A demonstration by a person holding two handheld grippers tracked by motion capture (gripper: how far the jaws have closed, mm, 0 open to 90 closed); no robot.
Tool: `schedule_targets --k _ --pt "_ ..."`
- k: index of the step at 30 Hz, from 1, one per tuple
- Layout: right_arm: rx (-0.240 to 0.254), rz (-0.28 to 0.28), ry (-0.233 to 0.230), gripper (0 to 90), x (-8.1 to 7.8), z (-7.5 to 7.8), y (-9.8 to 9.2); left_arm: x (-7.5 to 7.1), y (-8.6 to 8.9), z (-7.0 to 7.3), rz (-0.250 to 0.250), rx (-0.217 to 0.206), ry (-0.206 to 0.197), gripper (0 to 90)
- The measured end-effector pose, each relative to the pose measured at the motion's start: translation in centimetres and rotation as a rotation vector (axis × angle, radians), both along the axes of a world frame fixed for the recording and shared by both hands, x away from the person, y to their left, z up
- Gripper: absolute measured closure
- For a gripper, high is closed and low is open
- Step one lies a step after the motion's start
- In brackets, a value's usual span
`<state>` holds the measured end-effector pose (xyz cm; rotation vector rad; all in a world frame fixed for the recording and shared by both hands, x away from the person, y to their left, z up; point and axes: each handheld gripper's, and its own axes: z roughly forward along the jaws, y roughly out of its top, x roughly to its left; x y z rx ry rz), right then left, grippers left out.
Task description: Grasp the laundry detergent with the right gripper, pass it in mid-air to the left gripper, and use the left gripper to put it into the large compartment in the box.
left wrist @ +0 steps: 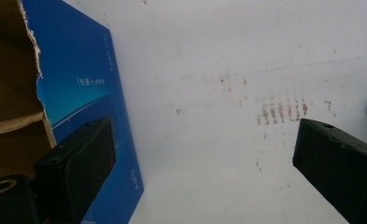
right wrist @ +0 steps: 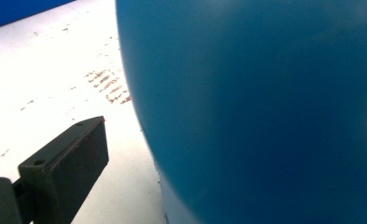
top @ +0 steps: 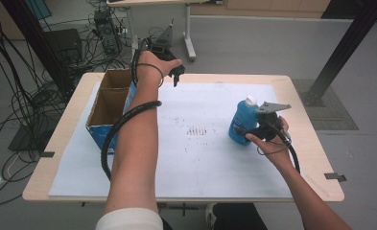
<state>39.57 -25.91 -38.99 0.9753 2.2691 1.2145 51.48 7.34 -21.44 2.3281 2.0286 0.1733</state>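
Right gripper (top: 246, 132) jaws spread around the upright blue plastic bottle (top: 242, 120) at frame right, left gripper (top: 176, 72) wide open up top — an off-centre squeeze could topple it.

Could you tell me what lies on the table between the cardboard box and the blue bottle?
Nothing stands there: between the cardboard box and the blue bottle the high view shows bare white sheet, marked with rusty brown stains.

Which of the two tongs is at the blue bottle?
The right tongs, beside the upright blue bottle with its white cap; the left tongs hang open by the cardboard box.
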Motion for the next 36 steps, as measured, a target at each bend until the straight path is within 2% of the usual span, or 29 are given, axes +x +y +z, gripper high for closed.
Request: schedule_targets --k 36 --pt "0.009 0.011 -0.002 1.9 0.04 0.03 0.19 -0.07 0.11 0.33 0.002 -0.001 -0.007 6.6"
